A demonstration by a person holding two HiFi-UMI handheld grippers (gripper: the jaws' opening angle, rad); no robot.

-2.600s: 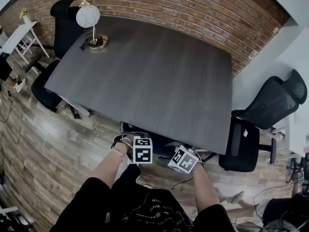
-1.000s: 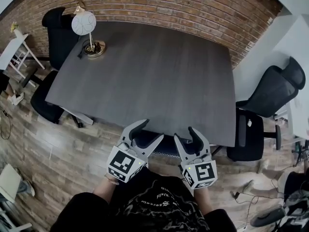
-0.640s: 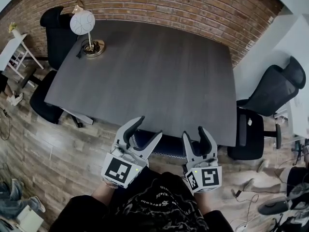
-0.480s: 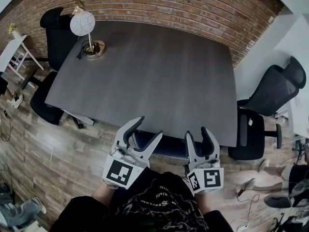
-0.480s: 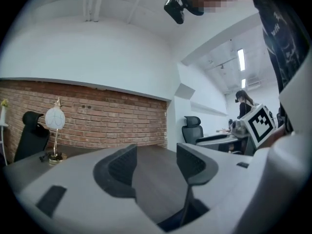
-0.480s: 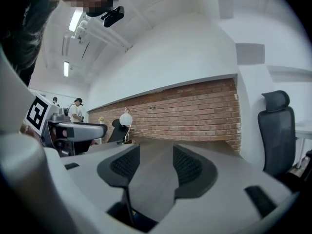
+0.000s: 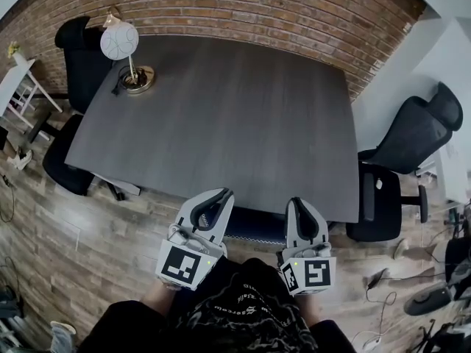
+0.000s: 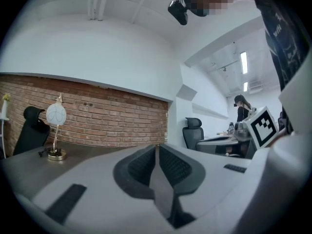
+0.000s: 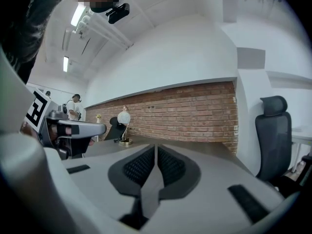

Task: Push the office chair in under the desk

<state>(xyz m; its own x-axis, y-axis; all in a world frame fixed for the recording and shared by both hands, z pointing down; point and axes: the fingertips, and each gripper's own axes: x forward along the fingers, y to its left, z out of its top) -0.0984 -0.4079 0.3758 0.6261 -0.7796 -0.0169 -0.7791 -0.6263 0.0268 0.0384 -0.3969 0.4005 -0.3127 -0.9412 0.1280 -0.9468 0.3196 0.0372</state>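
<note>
Head view: the chair (image 7: 250, 225) is sitting tucked under the near edge of the desk (image 7: 221, 116), with only a dark strip of its back showing. That back is running left to right along the edge. It is lying just beyond and below the fingertips, between the left gripper (image 7: 223, 195) and the right gripper (image 7: 296, 201), about equally near to both. Both sets of jaws have just been closing and are now standing together with nothing between them. The chair looks already pushed in, so any further nudge would be going straight away from the person. A lamp (image 7: 120, 41) is standing at the far left of the dark, otherwise bare desktop. A brick wall (image 7: 257, 6) is running behind it, over a wood floor (image 7: 88, 248).

Left gripper view: the jaws are meeting, empty, and pointing level over the desktop toward the lamp and wall. The chair is not showing.

Right gripper view: the jaws are pressed together, empty. A spare chair (image 9: 273, 130) is standing at the right.
</note>
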